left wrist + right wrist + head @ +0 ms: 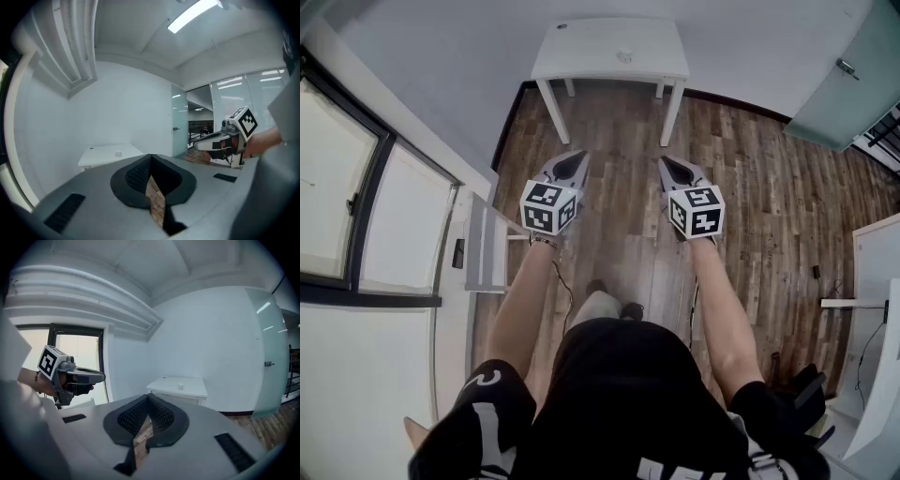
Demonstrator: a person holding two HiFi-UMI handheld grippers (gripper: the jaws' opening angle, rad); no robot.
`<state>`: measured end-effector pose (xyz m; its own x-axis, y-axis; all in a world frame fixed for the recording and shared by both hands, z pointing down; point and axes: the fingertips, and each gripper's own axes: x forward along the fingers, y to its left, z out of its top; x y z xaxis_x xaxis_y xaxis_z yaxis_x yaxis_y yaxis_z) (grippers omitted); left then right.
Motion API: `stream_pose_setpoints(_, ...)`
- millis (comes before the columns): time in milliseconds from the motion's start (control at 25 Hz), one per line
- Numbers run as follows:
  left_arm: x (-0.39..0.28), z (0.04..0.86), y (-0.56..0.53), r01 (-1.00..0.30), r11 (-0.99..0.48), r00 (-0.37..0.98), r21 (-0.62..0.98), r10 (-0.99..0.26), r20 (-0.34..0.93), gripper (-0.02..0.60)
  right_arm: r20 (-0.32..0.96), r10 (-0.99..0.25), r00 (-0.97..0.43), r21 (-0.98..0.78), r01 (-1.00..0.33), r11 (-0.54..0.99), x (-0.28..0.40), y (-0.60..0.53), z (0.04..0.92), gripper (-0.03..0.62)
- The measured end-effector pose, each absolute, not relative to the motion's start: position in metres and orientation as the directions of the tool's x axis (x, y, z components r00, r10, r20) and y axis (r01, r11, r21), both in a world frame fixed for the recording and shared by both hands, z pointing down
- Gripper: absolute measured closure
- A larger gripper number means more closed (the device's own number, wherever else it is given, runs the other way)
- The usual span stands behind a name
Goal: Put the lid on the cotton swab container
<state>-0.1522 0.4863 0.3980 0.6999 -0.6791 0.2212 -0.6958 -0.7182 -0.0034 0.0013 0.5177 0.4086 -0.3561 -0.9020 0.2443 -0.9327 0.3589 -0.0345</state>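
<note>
Both claws empty, nothing pinched. Left claw (150, 160): jaws pressed together, only wood floor (750, 216) visible thru the slit below the tips. Right claw (148, 399): same, jaws closed tip to tip. In head view both are held out in front at approx equal height, side by side w/ a gap between, pointing fwd and slightly down, over the floor. White surface (591, 52) stands against the far wall, well apart from both claws. Small white object (623, 56) sits on it near the middle-right; too small to tell if it's the swab container, the lid, or both. Window (337, 187) on person's left, glass door (844, 84) to the right.
</note>
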Motion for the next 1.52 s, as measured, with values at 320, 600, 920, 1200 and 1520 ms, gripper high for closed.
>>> stream_pose_setpoints(320, -0.134, 0.398, 0.482, -0.696, -0.718, 0.700, 0.004, -0.677, 0.226, 0.557, 0.253, -0.901, -0.353, -0.046, -0.935, 0.353, 0.020, 0.512, 0.410, 0.580)
stream_pose_setpoints(600, -0.122, 0.403, 0.471, -0.699, -0.715, 0.700, 0.026, -0.676, 0.231, 0.557, 0.257, -0.900, -0.353, -0.043, -0.934, 0.354, 0.034, 0.499, 0.419, 0.580)
stream_pose_setpoints(920, -0.124, 0.418, 0.406, -0.695, -0.718, 0.704, 0.044, -0.667, 0.242, 0.557, 0.284, -0.903, -0.323, -0.062, -0.946, 0.319, 0.050, 0.444, 0.439, 0.580)
stream_pose_setpoints(1200, -0.130, 0.421, 0.323, -0.680, -0.730, 0.721, 0.064, -0.651, 0.236, 0.557, 0.301, -0.910, -0.285, -0.060, -0.958, 0.280, 0.052, 0.366, 0.439, 0.580)
stream_pose_setpoints(1520, -0.159, 0.421, 0.225, -0.657, -0.750, 0.744, 0.081, -0.626, 0.235, 0.557, 0.318, -0.916, -0.245, -0.058, -0.969, 0.239, 0.030, 0.272, 0.440, 0.580)
